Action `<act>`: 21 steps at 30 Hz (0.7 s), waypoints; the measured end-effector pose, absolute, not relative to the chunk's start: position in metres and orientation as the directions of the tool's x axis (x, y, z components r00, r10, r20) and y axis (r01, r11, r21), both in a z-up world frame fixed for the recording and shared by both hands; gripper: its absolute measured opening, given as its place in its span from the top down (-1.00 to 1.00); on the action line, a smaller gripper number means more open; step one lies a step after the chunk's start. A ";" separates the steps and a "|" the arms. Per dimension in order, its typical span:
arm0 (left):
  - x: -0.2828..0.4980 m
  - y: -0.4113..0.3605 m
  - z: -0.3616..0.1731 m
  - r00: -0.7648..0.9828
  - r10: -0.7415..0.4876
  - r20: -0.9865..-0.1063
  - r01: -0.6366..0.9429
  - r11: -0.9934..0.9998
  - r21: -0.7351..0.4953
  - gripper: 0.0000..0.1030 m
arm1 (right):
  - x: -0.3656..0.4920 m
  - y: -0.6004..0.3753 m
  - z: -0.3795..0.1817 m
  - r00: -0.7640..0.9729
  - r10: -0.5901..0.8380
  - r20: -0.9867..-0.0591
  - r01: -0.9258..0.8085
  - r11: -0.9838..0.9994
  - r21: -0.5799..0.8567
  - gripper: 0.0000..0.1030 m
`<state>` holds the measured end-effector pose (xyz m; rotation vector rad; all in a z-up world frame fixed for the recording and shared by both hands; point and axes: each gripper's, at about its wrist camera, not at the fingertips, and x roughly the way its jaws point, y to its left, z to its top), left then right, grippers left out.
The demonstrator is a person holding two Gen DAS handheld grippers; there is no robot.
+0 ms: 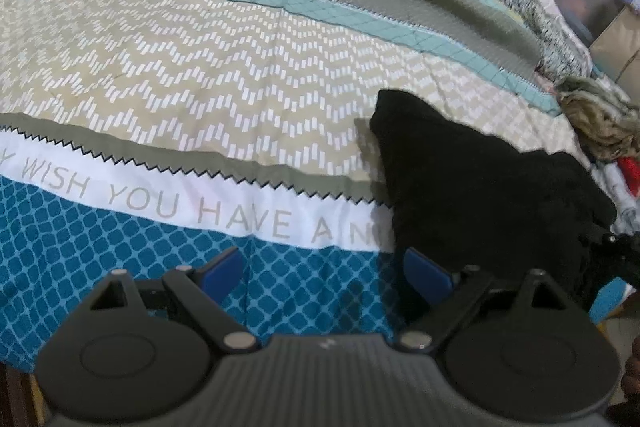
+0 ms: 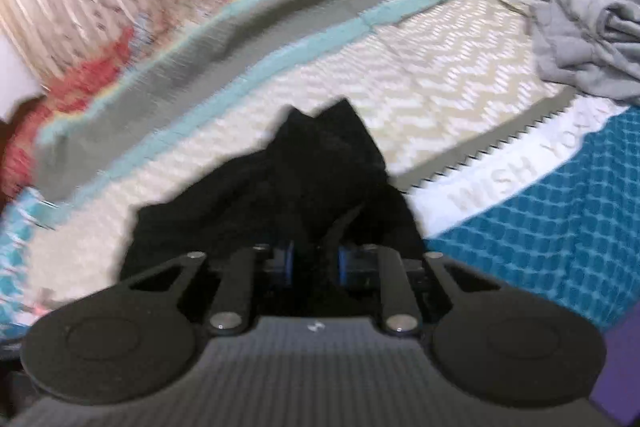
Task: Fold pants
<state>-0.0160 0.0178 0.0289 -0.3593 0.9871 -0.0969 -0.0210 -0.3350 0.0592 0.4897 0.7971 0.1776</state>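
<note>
Right wrist view: your right gripper (image 2: 314, 265) has its blue pads drawn narrow on a bunch of the black, soft-looking fabric pants (image 2: 288, 195). Risk: you may have caught several layers, so lifting could drag the whole heap, not one edge. Your left gripper (image 1: 326, 269) stands wide and empty over the blue lattice-print bedspread (image 1: 100, 227). Pants lie crumpled on the bed, between both grippers; waistband and legs indistinguishable.
</note>
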 end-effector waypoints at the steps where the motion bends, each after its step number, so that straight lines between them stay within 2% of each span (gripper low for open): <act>1: -0.016 0.020 0.032 0.558 -0.263 -0.787 -0.077 0.928 -0.364 -0.76 | -0.024 -0.333 0.065 0.691 0.368 -0.622 0.023 0.849 0.527 0.64; 6: -0.017 0.046 0.055 0.619 -0.382 -0.686 -0.049 0.854 -0.519 -0.81 | -0.024 -0.304 0.096 0.652 0.576 -0.493 -0.054 0.684 0.727 0.65; 9: -0.019 0.073 0.069 0.676 -0.386 -0.627 -0.067 0.816 -0.574 -0.82 | -0.013 -0.258 0.111 0.579 0.696 -0.425 -0.118 0.587 0.801 0.65; 14: -0.037 0.135 0.083 0.769 -0.298 -0.566 -0.161 0.766 -0.623 -0.83 | 0.006 -0.154 0.132 0.422 0.829 -0.366 -0.232 0.489 0.841 0.65; 18: -0.056 0.178 0.076 0.793 -0.204 -0.573 -0.275 0.720 -0.637 -0.83 | 0.004 -0.082 0.138 0.282 0.907 -0.315 -0.333 0.400 0.854 0.64; 21: -0.064 0.191 0.063 0.781 -0.178 -0.599 -0.324 0.704 -0.632 -0.83 | 0.010 -0.073 0.116 0.263 0.905 -0.334 -0.324 0.409 0.853 0.65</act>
